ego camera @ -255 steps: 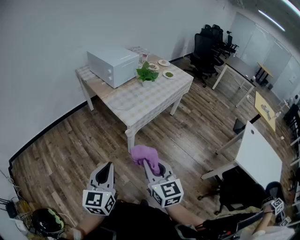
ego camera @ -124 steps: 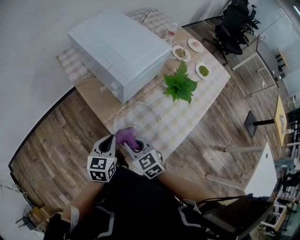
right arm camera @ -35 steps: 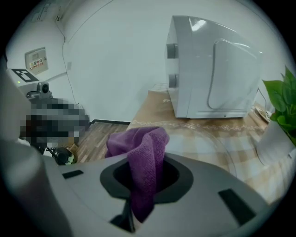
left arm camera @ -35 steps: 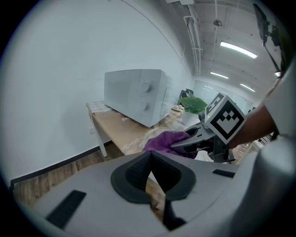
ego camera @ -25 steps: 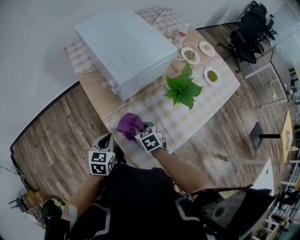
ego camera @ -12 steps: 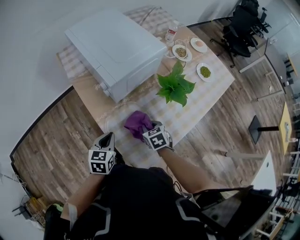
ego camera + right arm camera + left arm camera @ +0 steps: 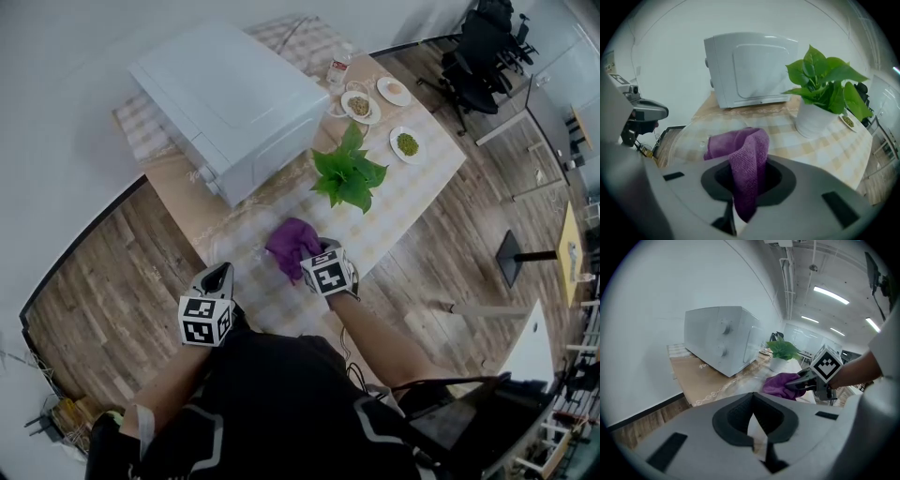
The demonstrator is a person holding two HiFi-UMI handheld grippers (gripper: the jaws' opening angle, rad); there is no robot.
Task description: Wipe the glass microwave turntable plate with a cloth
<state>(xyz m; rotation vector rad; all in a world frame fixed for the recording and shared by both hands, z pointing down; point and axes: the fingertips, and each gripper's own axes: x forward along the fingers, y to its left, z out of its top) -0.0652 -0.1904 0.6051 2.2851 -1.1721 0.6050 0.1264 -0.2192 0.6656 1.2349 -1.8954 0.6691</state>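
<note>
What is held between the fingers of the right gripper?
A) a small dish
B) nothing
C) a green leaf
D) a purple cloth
D: in the right gripper view, the purple cloth is pinched in the right gripper.

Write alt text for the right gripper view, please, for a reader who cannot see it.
The right tongs grip a purple cloth over a glass plate on a checked table. Behind stand a white microwave and a potted plant.
</note>
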